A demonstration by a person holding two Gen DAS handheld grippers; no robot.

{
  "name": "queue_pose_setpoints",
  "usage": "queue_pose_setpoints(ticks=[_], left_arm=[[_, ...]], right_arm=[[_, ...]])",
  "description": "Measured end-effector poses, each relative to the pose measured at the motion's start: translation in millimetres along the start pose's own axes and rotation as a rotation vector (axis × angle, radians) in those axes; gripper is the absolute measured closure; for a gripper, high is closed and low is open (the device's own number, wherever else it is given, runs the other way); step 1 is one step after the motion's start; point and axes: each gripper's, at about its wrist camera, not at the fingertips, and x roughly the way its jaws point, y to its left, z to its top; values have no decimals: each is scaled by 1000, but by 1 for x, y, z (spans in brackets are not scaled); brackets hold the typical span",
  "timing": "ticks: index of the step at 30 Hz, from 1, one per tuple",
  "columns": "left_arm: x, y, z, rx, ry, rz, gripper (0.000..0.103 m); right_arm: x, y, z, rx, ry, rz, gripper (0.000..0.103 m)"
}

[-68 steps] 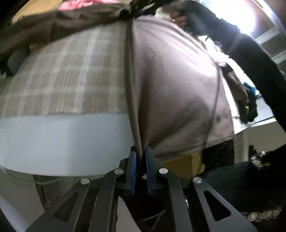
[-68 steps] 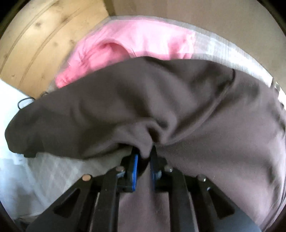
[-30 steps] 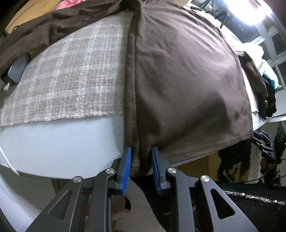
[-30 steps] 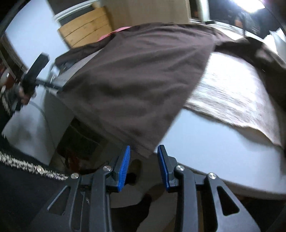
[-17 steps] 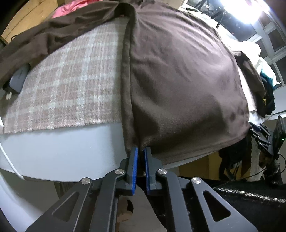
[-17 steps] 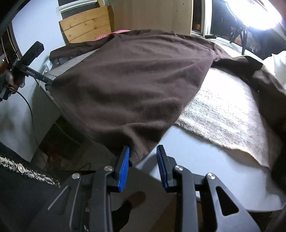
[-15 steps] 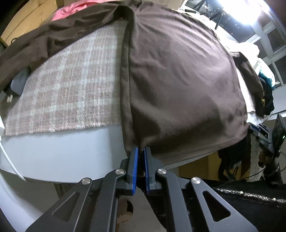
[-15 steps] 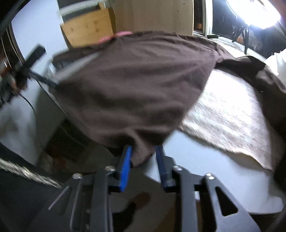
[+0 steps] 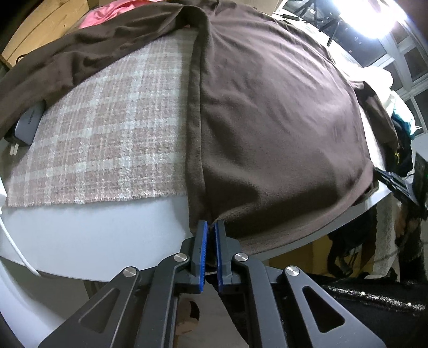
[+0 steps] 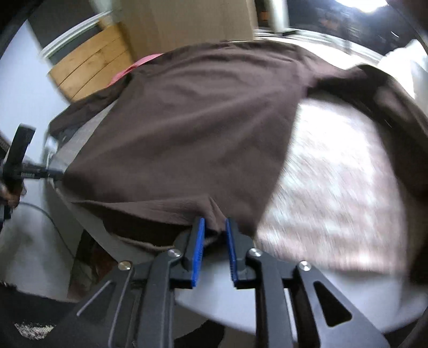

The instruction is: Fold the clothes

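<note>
**Gripping the hem of a brown garment at two corners**

Lying spread over a plaid woven cloth (image 9: 107, 139) on a pale grey, rounded table (image 9: 88, 235), the brown garment (image 9: 267, 120) has a soft, fleecy nap and a matte surface with shallow wrinkles. Its long side edge runs as a folded ridge from 12 o'clock down to 6 o'clock in the left wrist view; its hem drapes over the table rim.

Left gripper (image 9: 210, 227): black linkage arms, blue ribbed pads nearly together, pinching the lower corner of the garment's hem at 6 o'clock.

Right gripper (image 10: 215, 224): jaws opening, a narrow gap between blue pads, a pucker of hem fabric bunched between them. View is motion-blurred; pad contact on the cloth appears on both sides.

The plaid cloth is coarse, with pinkish-tan and off-white checks and a straight raw lower edge. A pink fabric (image 9: 107, 16) shows at 11 o'clock beyond the garment, next to light wooden boards (image 10: 88, 69). A grey slab-shaped device (image 9: 28, 124) sits at 9 o'clock on the plaid cloth's edge.
</note>
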Motion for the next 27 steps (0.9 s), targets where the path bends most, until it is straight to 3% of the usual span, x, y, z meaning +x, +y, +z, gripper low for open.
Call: queue_pose_setpoints(ticks=[1,2,8,11,12,13,17,22,23,25,27], left_arm=[[0,1,-1,1,2,-2,98],[-1,3,-2,3,5,-3,98],[3,5,0,7,17,-19,98],[4,7,2,9,22,-28,98],[4,8,2,13,23,-29,98],[3,7,3,19,21,-26,99],[-20,-2,10,40,-22,-49,103],[-67,-13,4,68,-110,-71,103],[-62,-13,1,71,-104,-84,103],[-31,-6,-5,32,-54,-47,103],[-15,0,-11,-33,-43,-73,103]], right_arm=[[-5,-1,-7,43,-11,17,69],[-7,-1,-14,70,-12,22,65],[-1,15,-34,80,15,-36,65],[3,14,-34,75,12,-20,65],[5,16,-33,64,19,-8,74],[7,19,-34,40,43,12,101],[-14,30,-29,-94,105,50,101],[-109,53,0,-291,39,-79,101],[-110,53,2,-290,29,-92,101],[-85,49,-9,-268,85,-106,101],[-56,46,-20,-272,152,-146,101]])
